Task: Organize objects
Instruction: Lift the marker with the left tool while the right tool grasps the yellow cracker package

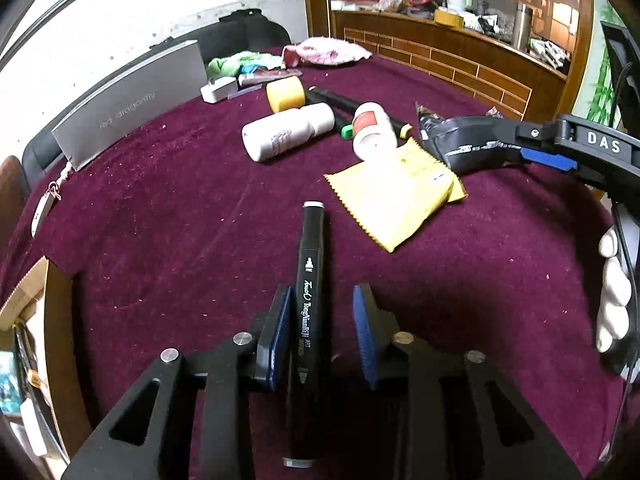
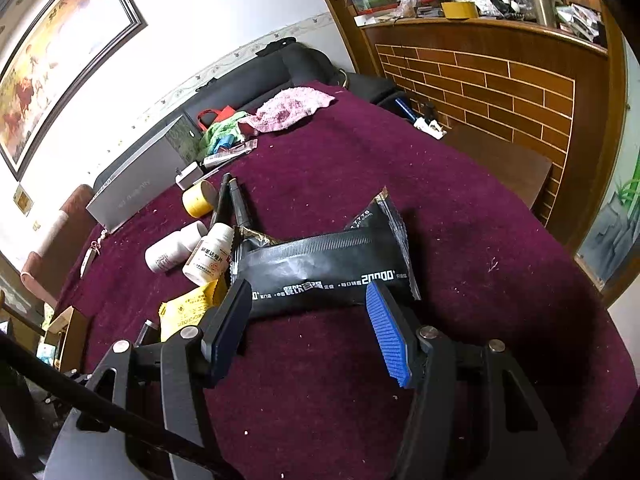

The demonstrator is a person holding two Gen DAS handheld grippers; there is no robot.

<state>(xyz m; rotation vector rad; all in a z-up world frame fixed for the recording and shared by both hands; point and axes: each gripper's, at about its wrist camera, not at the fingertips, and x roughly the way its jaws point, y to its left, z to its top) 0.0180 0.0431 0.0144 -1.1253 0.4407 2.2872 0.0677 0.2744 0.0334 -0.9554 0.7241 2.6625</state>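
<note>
While the black marker (image 1: 311,304) lies low centre between your left fingers (image 1: 322,334), they stand apart, not pressing it; your right fingers (image 2: 310,326) pinch the black packet (image 2: 326,270) – mid-frame above the maroon surface (image 2: 460,240).

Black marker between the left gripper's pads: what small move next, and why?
Probably close the left gripper a touch more. The black marker lies lengthwise between its pads on the purple tablecloth, touching the left pad, with a gap at the right one, so lifting now would likely leave it behind.
</note>
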